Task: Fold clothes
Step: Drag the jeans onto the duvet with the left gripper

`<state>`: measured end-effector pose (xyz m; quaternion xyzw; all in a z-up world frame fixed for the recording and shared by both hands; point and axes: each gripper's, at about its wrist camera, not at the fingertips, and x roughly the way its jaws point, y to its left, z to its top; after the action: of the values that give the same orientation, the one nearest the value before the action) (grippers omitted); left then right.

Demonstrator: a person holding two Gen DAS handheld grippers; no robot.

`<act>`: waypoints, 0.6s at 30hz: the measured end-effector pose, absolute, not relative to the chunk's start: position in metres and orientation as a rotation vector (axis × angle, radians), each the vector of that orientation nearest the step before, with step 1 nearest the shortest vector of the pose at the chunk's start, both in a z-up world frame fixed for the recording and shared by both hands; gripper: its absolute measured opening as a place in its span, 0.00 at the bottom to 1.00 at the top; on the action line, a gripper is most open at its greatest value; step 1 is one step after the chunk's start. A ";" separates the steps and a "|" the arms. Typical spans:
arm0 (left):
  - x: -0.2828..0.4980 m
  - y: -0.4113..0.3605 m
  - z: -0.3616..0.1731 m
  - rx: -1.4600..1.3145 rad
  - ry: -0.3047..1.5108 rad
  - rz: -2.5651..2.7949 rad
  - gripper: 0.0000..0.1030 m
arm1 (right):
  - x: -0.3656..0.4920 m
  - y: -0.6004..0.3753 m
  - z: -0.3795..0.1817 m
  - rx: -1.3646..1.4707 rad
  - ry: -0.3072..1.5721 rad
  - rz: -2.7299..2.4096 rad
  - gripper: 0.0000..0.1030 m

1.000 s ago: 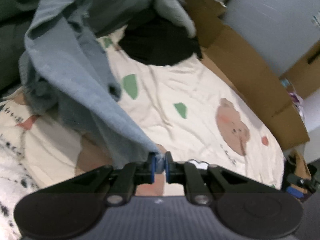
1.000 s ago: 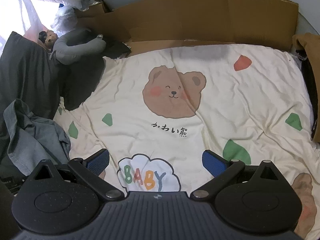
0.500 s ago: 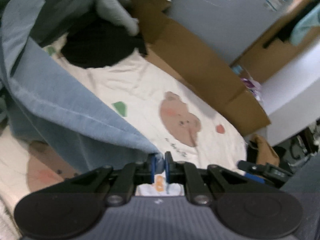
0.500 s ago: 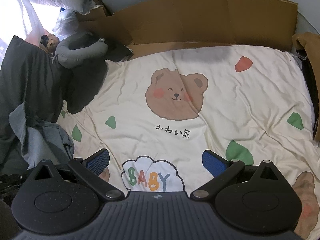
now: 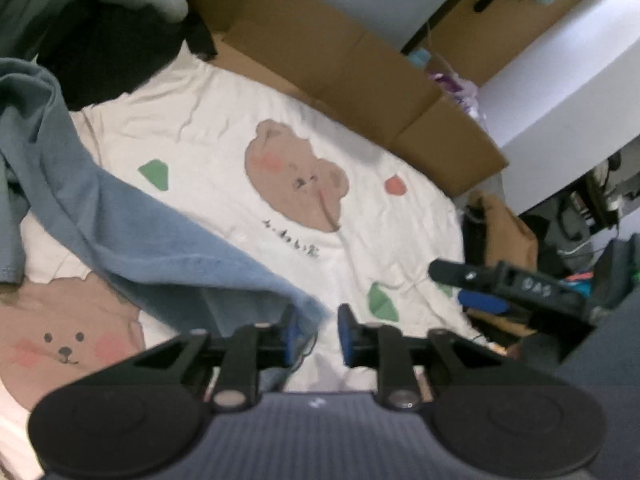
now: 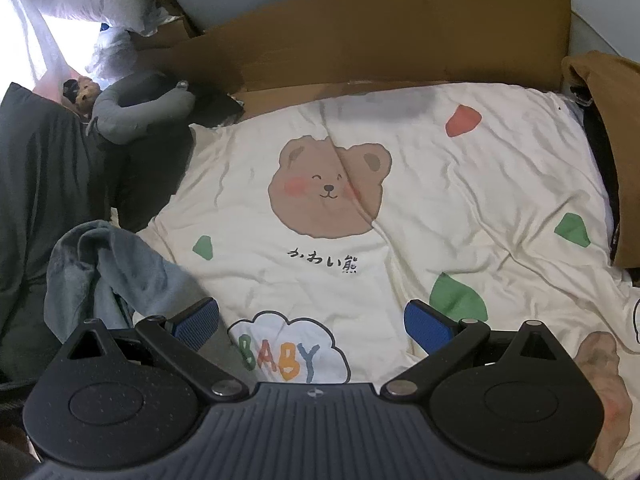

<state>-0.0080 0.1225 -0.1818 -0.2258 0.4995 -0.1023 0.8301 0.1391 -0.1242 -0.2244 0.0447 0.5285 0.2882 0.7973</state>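
Note:
A blue-grey garment (image 5: 140, 240) trails from the left across the cream bear-print sheet (image 5: 200, 128). Its corner ends between the jaws of my left gripper (image 5: 318, 332). Those jaws are opening: a gap shows, the cloth lies against the left pad only, and the pads no longer press it. In the right wrist view the same garment (image 6: 120, 264) lies bunched at the left. My right gripper (image 6: 312, 320) hangs wide open above the sheet's "BABY" cloud print, with nothing between its fingers. The left wrist view shows the right gripper (image 5: 460, 288) from the side at the right edge.
Brown cardboard (image 6: 360, 40) walls the far side of the bed. Dark clothes (image 5: 100, 52) and a grey neck pillow (image 6: 140, 112) are piled at the far left. A brown garment (image 6: 608, 120) hangs over the right edge. Cluttered floor (image 5: 580, 208) lies beyond that edge.
My left gripper swung right across the bed, dragging the garment's corner over the sheet, and its jaws have now parted. The right gripper stayed where it was.

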 end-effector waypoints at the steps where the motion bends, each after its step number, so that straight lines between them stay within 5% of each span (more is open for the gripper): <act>1: -0.010 0.126 -0.184 -0.489 1.057 -0.210 0.25 | 0.139 -0.124 -0.225 0.091 1.136 0.618 0.98; 5: -0.016 0.149 -0.191 -0.513 1.055 -0.138 0.42 | 0.139 -0.125 -0.230 0.076 1.145 0.614 0.98; 18: -0.040 0.256 -0.232 -0.602 1.049 0.194 0.57 | 0.130 -0.106 -0.273 0.017 1.231 0.657 0.99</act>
<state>-0.0397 0.2560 -0.2325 -0.2826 0.4922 0.0911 0.8183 0.1298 -0.1061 -0.2726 0.0077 0.5669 0.3027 0.7661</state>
